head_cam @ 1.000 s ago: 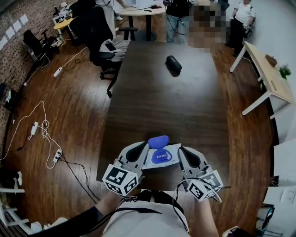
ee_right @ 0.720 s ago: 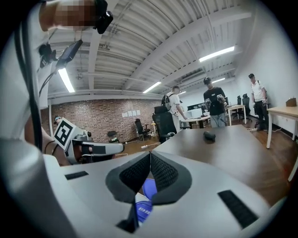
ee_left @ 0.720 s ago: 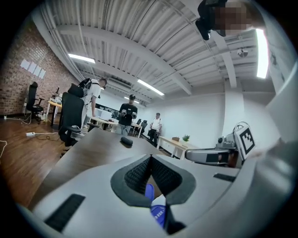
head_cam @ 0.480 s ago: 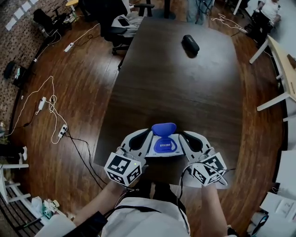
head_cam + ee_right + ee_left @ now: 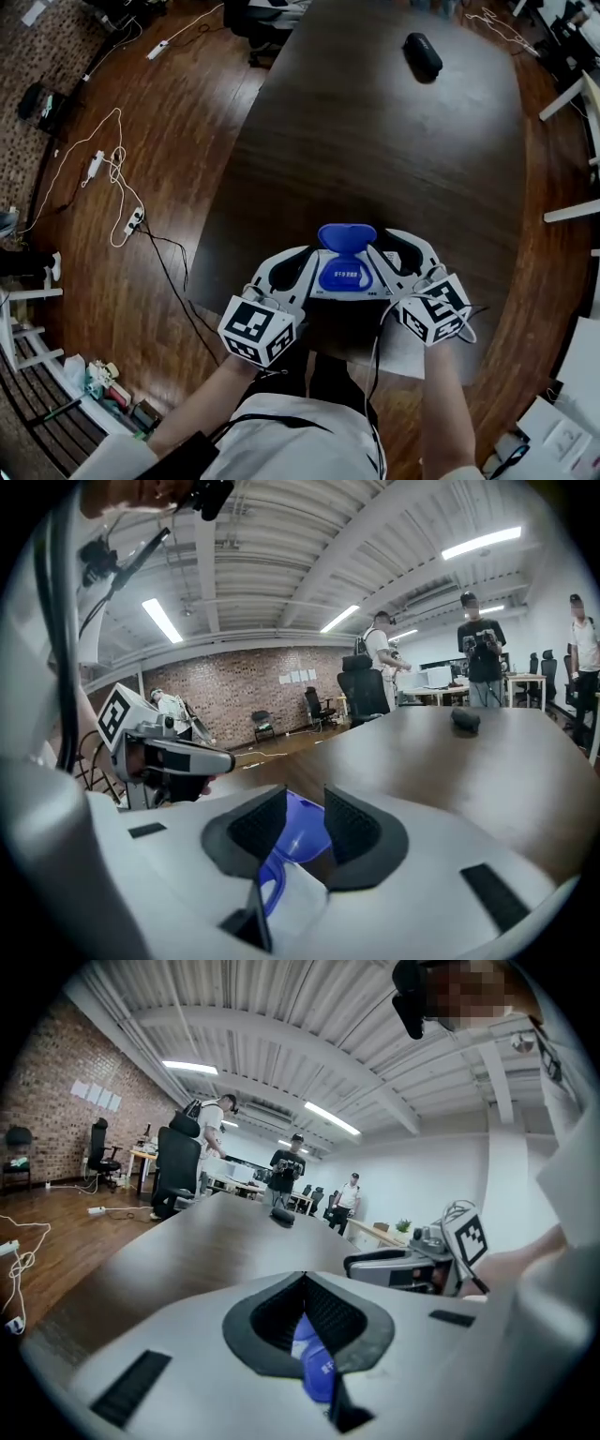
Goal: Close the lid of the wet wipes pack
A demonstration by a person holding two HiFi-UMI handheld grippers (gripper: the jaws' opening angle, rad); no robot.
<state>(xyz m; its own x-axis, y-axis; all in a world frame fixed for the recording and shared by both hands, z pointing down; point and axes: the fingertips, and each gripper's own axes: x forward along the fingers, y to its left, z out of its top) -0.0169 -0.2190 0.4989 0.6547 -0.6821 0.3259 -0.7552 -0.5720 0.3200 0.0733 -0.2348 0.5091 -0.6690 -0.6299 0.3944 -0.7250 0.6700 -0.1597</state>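
The wet wipes pack lies near the front edge of the dark table. Its blue lid stands flipped open on the far side. My left gripper is at the pack's left side; in the left gripper view the pads meet at the tips, with the blue lid part caught behind them. My right gripper is at the pack's right side. Its jaws have just been opening, and its own view shows a gap with the blue lid and a white pack corner in it.
A black oblong object lies at the table's far end. Cables and power strips trail over the wooden floor on the left. People and office chairs stand beyond the table. White desks edge the right side.
Both grippers and the pack have come down onto the table near its front edge. The right gripper's jaws have parted from the pack. The head view now looks more steeply down.
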